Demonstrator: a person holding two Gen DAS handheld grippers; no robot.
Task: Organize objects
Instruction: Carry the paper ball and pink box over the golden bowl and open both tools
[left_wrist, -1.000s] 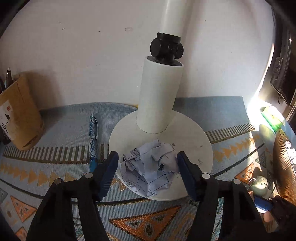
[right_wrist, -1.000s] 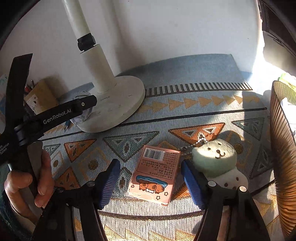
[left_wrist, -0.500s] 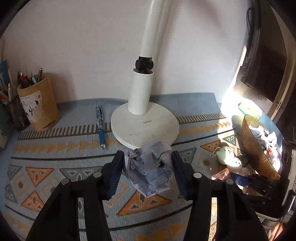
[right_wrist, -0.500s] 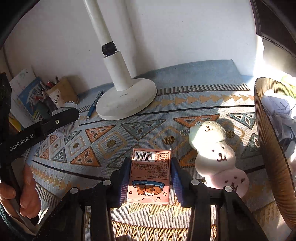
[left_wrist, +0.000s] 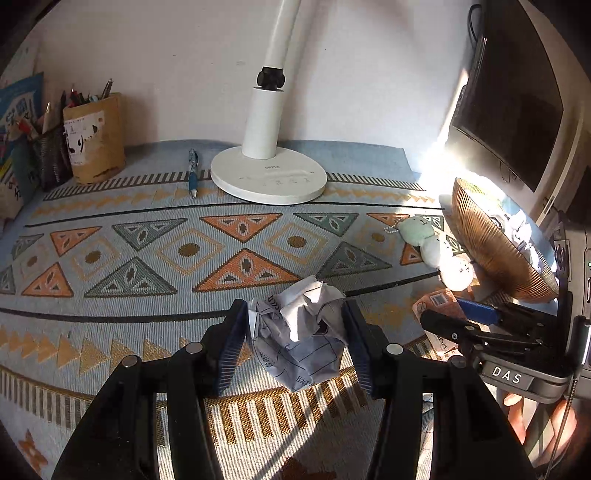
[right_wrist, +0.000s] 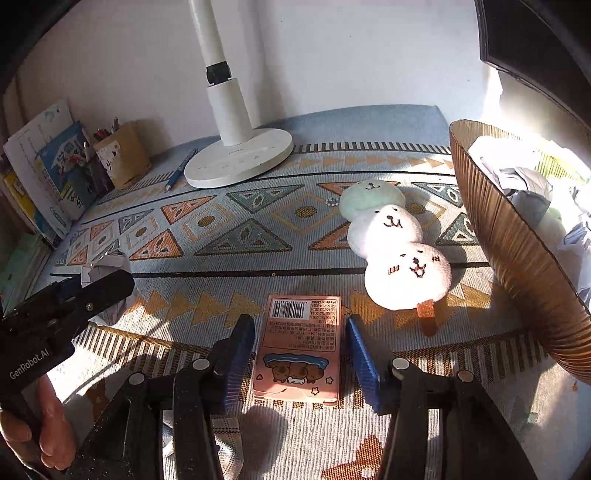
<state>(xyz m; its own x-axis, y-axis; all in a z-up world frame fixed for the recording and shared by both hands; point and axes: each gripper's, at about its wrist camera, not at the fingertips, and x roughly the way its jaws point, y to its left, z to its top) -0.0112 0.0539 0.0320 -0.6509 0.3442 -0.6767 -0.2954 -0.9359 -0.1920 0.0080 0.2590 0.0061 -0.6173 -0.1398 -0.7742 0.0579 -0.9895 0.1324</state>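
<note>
Between the left gripper's (left_wrist: 295, 345) clenched pads sits a crumpled paper ball (left_wrist: 301, 334), lifted off the patterned mat (left_wrist: 147, 258). Its neighbour, the right gripper (right_wrist: 301, 358), has just been opening around a pink card box (right_wrist: 298, 350) (flat near the mat's front edge), pads apart from it.

Basket (right_wrist: 509, 236) cut by right edge; books (right_wrist: 44, 173) cut at left; box (left_wrist: 437, 314) partly behind right tool (left_wrist: 476, 314).
</note>
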